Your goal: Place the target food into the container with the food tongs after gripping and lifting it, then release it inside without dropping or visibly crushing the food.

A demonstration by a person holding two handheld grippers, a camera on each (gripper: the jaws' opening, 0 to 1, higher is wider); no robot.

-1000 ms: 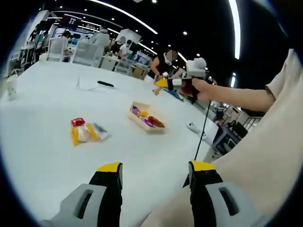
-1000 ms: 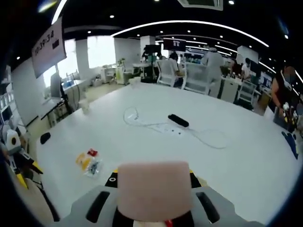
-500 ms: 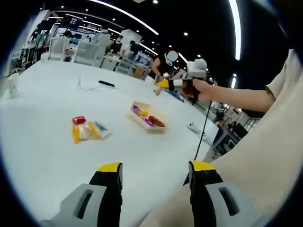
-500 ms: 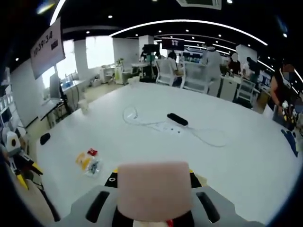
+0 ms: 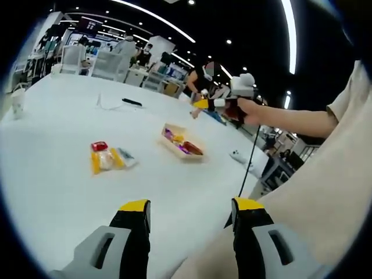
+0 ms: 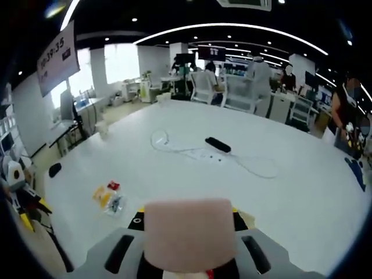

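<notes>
The left claw [image 5: 186, 221] gapes empty above the surface [image 5: 52, 180]; the right claw [image 6: 189, 232] grips a pinkish block, perhaps the tongs' handle. The wrapped foods [image 5: 107, 158] look light and crushable, so pinch gently mid-pack.

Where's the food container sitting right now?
In the left gripper view the container lies on the white table, up and right of centre, with the small pile of food packets apart on its left. It already holds a few items.

An open-plan office or lab: a long white bench [image 6: 279, 192], white office chairs [image 6: 241, 93] at desks behind, seated people [image 6: 210, 77], wall screens [image 6: 211, 54], and strip lights [image 6: 232, 28] on a dark ceiling.
</notes>
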